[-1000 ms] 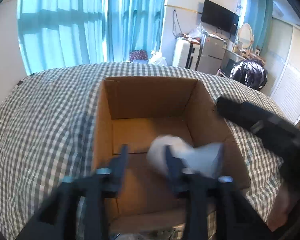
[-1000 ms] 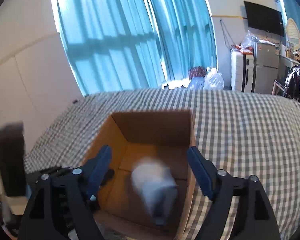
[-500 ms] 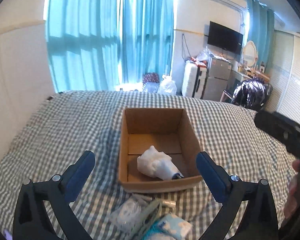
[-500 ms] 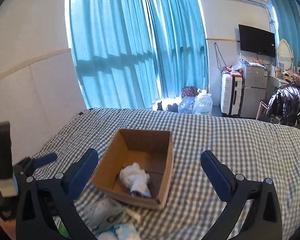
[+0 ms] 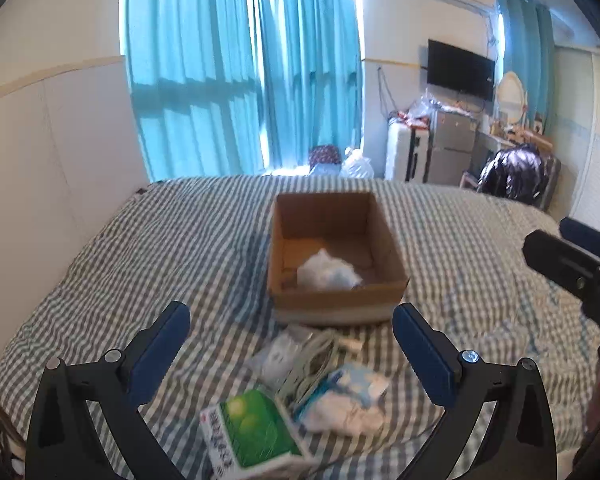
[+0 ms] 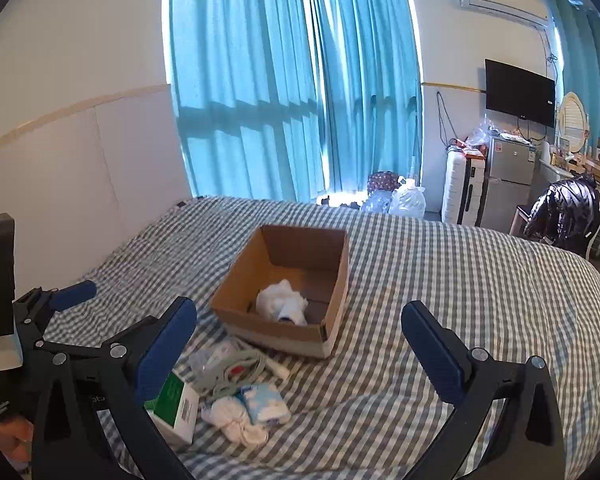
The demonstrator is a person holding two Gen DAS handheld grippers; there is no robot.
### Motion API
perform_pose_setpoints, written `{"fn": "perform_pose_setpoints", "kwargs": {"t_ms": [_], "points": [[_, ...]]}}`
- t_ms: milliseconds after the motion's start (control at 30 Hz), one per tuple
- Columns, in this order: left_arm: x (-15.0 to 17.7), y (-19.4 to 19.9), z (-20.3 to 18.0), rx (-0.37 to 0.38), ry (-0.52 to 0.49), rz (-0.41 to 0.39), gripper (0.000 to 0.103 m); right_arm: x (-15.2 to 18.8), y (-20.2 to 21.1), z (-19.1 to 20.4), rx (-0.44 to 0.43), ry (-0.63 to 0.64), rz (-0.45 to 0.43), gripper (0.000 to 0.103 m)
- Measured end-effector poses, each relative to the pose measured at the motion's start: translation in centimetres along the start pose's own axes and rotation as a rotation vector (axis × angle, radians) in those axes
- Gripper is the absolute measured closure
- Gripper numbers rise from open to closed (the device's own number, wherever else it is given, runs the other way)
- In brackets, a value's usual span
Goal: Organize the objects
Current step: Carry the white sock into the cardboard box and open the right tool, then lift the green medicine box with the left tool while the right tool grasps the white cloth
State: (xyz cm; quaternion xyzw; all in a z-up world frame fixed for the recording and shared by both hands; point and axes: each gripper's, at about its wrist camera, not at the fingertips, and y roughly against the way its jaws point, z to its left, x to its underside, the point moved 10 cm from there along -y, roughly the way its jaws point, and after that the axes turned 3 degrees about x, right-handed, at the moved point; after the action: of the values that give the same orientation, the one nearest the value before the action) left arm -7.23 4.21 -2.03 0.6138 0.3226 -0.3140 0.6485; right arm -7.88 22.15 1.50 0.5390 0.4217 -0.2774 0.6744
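Note:
An open cardboard box [image 5: 336, 304] [image 6: 276, 330] stands on the checked bed with a white crumpled cloth bundle [image 5: 327, 271] [image 6: 282, 302] inside. In front of it lies a loose pile: a green-and-white packet [image 5: 256, 436] [image 6: 176, 400], a clear bag with cable [image 5: 300, 354] [image 6: 228, 364], and white and blue cloths [image 5: 348, 398] [image 6: 246, 412]. My left gripper [image 5: 292, 350] is open and empty above the pile. My right gripper [image 6: 300, 350] is open and empty, further back. The left gripper also shows in the right wrist view [image 6: 56, 300].
The checked bedspread [image 6: 460, 280] spreads wide to the right of the box. A white padded wall [image 6: 80, 168] runs along the left. Blue curtains, bags, a suitcase, a fridge and a chair with a black jacket [image 6: 564, 212] stand beyond the bed.
Both grippers have pulled back and up from the box, leaving the white cloth bundle inside. The pile in front of the box has come into view.

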Motion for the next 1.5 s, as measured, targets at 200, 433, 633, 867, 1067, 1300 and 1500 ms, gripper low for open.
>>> {"fn": "perform_pose_setpoints", "kwargs": {"t_ms": [200,433,633,867,1067,1300,1500], "points": [[5.4,0.3,1.5,-0.099,0.018,0.031,0.0,5.0,-1.4,0.5,-0.031,-0.055,0.038,0.0],[10.9,-1.1,1.9,-0.094,0.082,0.084,0.0,11.3,-6.3,-0.3,0.025,-0.089,0.19,0.0],[13.6,-2.2,4.1,-0.114,0.21,0.096,0.0,13.3,-7.7,1.5,0.018,-0.043,0.227,0.0],[16.2,-4.3,4.2,-0.099,0.225,0.153,0.0,15.9,-9.5,2.8,0.054,0.035,0.285,0.0],[17.4,-6.6,4.8,-0.064,0.255,0.18,0.0,17.2,-10.7,2.8,0.039,0.017,0.332,0.0],[17.0,-7.4,5.5,0.022,0.237,0.162,0.012,19.5,-12.5,4.4,0.022,0.047,0.422,0.0],[16.1,-6.6,6.4,0.022,0.223,0.138,0.014,21.1,-14.1,6.6,-0.037,0.058,0.482,0.005]]}}
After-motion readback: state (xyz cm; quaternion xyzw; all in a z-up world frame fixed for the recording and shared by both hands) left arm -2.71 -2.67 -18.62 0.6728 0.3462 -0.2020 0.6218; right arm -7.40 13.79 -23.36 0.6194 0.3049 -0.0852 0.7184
